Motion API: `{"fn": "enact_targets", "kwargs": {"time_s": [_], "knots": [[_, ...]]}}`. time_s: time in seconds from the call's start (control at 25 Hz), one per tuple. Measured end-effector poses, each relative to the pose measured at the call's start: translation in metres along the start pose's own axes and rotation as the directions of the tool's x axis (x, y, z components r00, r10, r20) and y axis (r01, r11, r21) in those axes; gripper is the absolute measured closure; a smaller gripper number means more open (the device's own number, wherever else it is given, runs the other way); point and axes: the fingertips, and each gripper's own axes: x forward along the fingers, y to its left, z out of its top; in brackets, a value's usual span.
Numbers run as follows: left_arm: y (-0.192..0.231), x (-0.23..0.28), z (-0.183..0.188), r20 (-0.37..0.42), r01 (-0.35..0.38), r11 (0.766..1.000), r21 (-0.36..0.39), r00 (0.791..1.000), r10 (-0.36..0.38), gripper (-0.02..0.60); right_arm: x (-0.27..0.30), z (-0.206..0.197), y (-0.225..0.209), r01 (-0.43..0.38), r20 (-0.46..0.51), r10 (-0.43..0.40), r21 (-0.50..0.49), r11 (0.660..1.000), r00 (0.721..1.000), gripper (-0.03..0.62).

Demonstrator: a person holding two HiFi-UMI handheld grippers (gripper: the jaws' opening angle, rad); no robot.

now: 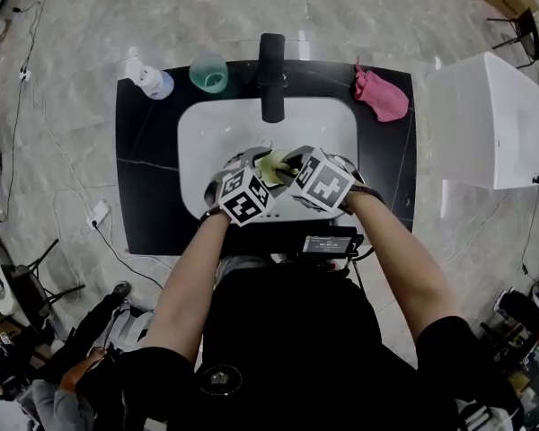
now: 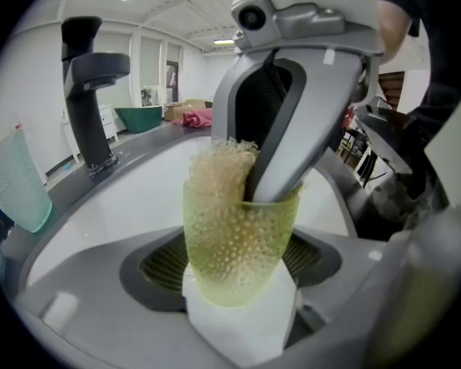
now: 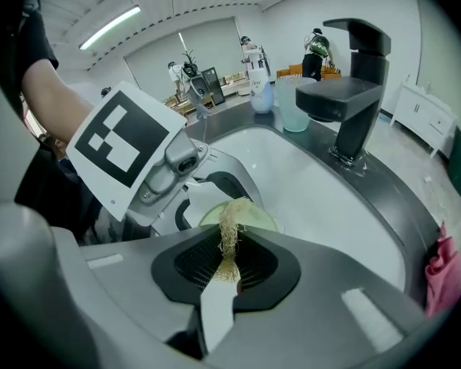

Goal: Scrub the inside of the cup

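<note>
The left gripper (image 2: 242,302) clamps the cup (image 2: 240,241) over the sink (image 1: 217,122). The right gripper (image 3: 223,277), pinching the scrubber (image 3: 230,225), reaches inside it. Keep the cup steady; press the scrubber against the wall and rotate.

The black faucet (image 1: 271,74) juts over the white basin's (image 1: 214,126) top centre, and bare basin lies on either side of it. The lower middle is crowded by the left gripper (image 1: 260,174) clamping the yellow-green cup (image 1: 271,164) and the right gripper (image 1: 286,163) pinching a scrubber (image 2: 219,175) inside it. A bottle (image 1: 151,82), teal cup (image 1: 209,73) and pink cloth (image 1: 380,95) line the counter's (image 1: 144,180) upper edge.
</note>
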Motion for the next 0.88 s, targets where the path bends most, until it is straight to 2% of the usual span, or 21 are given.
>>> {"fn": "enact_targets", "kwargs": {"time_s": [0.2, 0.68, 0.88], "knots": [[0.000, -0.001, -0.002, -0.005, 0.013, 1.000, -0.020, 1.000, -0.013, 0.215, -0.006, 0.009, -0.001, 0.002, 0.024, -0.002, -0.018, 1.000, 1.000, 0.551], [0.007, -0.009, -0.005, 0.029, 0.018, 0.996, -0.082, 0.999, -0.016, 0.215, -0.011, 0.013, -0.027, 0.090, 0.049, -0.089, -0.025, 0.996, 0.995, 0.551], [0.011, -0.016, -0.004, 0.038, 0.008, 0.995, -0.098, 0.999, -0.005, 0.216, -0.020, 0.014, -0.037, 0.115, 0.074, -0.115, 0.015, 0.993, 0.991, 0.549]]}}
